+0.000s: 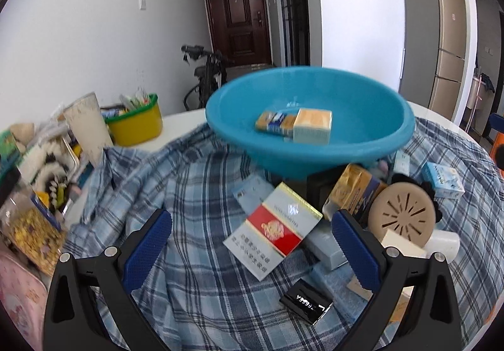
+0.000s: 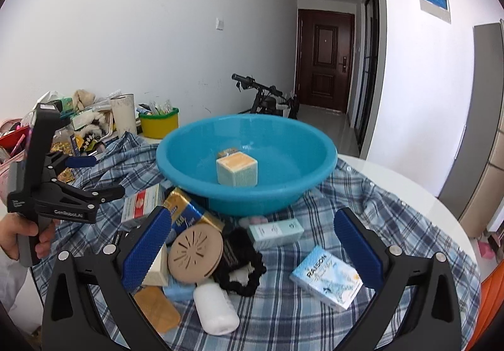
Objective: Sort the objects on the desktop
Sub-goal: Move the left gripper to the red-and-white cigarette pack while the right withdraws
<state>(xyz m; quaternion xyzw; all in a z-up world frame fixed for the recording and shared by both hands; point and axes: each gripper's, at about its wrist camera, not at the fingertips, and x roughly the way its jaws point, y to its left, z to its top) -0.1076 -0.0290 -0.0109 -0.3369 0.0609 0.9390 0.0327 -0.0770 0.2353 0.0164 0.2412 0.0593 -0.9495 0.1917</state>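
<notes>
Your round white counter (image 2: 409,193) carries a blue checked cloth (image 1: 189,193), and on it stands the big blue plastic basin (image 2: 245,162) with two small boxes inside. Your left gripper (image 1: 252,244) is wide open, empty, over a red and white cigarette pack (image 1: 274,231). Your right gripper (image 2: 252,244) is also wide open and empty, near a light blue box (image 2: 327,277).

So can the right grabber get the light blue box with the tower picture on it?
Probably yes. The right gripper is open, and the light blue box lies flat on the checked cloth just inside its right finger, with bare cloth around it and nothing on top.
</notes>
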